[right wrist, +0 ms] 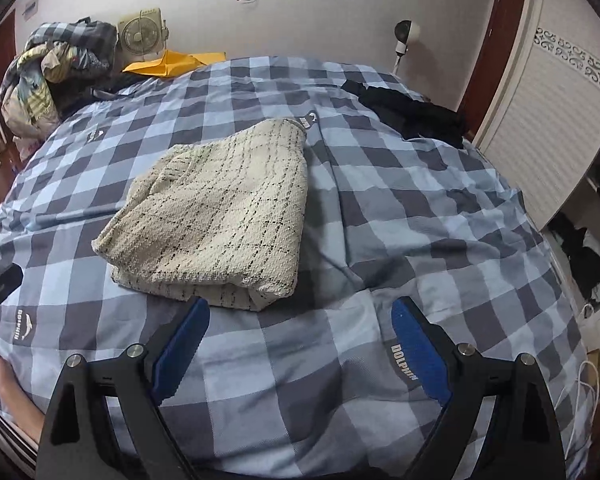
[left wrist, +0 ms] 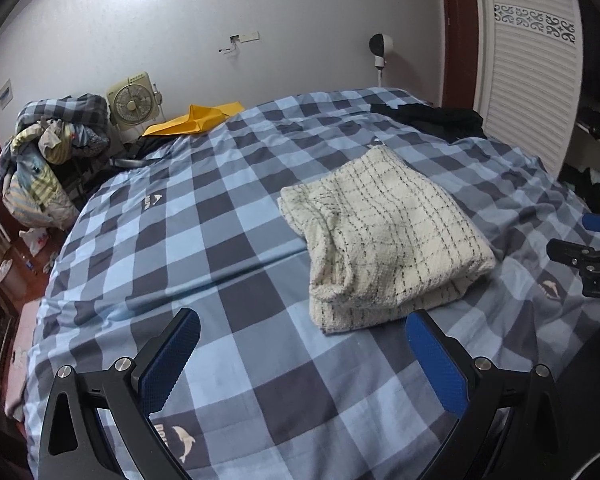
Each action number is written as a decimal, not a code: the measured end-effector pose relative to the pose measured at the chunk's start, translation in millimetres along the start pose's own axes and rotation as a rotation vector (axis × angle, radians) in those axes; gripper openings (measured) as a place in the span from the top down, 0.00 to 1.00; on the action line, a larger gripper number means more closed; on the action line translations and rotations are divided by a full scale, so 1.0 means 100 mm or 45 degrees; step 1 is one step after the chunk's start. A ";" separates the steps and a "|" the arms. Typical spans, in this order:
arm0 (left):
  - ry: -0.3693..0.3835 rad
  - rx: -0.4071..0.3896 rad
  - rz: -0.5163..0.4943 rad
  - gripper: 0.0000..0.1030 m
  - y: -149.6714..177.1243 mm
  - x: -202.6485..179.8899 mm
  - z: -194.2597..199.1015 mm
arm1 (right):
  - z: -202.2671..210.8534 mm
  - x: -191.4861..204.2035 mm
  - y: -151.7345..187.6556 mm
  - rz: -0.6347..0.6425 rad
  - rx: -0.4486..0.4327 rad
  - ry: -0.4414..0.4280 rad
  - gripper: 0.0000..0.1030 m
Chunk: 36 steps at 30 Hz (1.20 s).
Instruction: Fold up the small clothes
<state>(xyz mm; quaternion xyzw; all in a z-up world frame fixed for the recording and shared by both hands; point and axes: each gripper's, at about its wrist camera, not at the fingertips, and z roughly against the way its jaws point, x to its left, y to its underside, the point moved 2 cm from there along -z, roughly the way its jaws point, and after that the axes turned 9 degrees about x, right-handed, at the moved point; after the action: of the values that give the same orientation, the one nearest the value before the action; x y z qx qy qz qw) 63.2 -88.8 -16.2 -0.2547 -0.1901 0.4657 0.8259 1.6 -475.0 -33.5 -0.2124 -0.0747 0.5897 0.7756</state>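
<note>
A cream knit garment with a thin black grid [left wrist: 384,236] lies folded in a thick rectangle on the blue checked bed cover [left wrist: 204,240]. It also shows in the right wrist view [right wrist: 220,216]. My left gripper [left wrist: 302,330] is open and empty, just in front of and left of the garment's near edge. My right gripper [right wrist: 300,314] is open and empty, just in front of the garment's near right corner, above the cover [right wrist: 420,208]. The right gripper's body shows at the right edge of the left wrist view [left wrist: 592,270].
A black garment [left wrist: 440,118] lies at the bed's far right corner, also in the right wrist view [right wrist: 412,112]. A yellow cloth [left wrist: 196,118], a box fan [left wrist: 132,102] and a heap of clothes [left wrist: 48,160] sit at the far left. A white slatted wardrobe [right wrist: 556,112] stands on the right.
</note>
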 end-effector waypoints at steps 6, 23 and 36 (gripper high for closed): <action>0.011 0.003 0.035 0.00 0.00 0.06 0.01 | -0.01 0.01 0.00 0.005 0.010 0.004 0.12; 0.002 -0.027 0.070 0.00 -0.03 0.12 0.06 | 0.01 0.03 0.00 0.026 0.006 0.027 0.12; 0.003 -0.028 0.075 0.00 -0.04 0.13 0.07 | 0.01 0.03 0.00 0.028 0.006 0.029 0.12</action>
<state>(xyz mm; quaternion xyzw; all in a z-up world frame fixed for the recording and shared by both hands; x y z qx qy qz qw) 67.9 -77.8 -7.4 -0.2698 -0.1865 0.4873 0.8093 2.3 -472.0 -33.4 -0.2181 -0.0623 0.5959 0.7704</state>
